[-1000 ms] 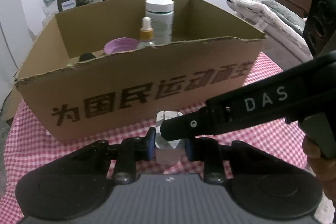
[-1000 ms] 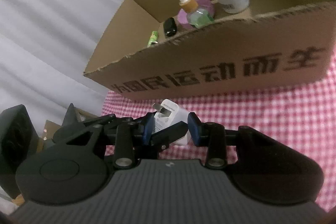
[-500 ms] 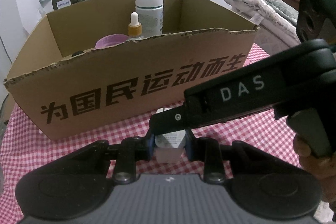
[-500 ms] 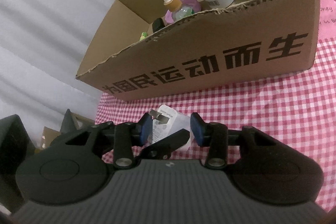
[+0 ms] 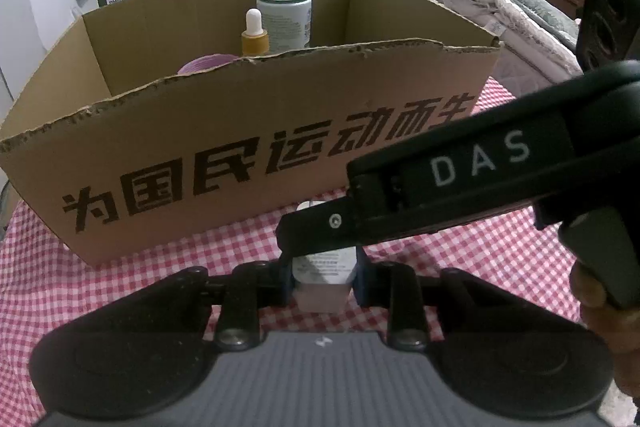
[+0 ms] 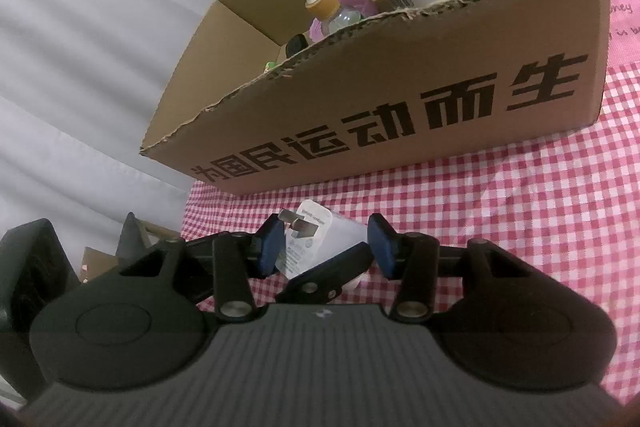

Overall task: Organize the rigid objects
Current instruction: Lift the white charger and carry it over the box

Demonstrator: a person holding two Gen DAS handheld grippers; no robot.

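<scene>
Right now the big cardboard box is sitting on the red checked cloth and already holding several things: a white jar, a dropper bottle, a purple dish, plus a small black item and something green too small to identify. So sorting is looking partly done. One piece is still waiting outside, just in front of the box: a white plug adapter, being clamped by the left gripper, jaws narrow and pressing its sides. The right gripper is straddling the same adapter, its jaws have just been opening and now standing clear of it, so this is looking like a handover to the left. Left to do, as I judge: lifting the adapter over the near wall and dropping it inside
</scene>
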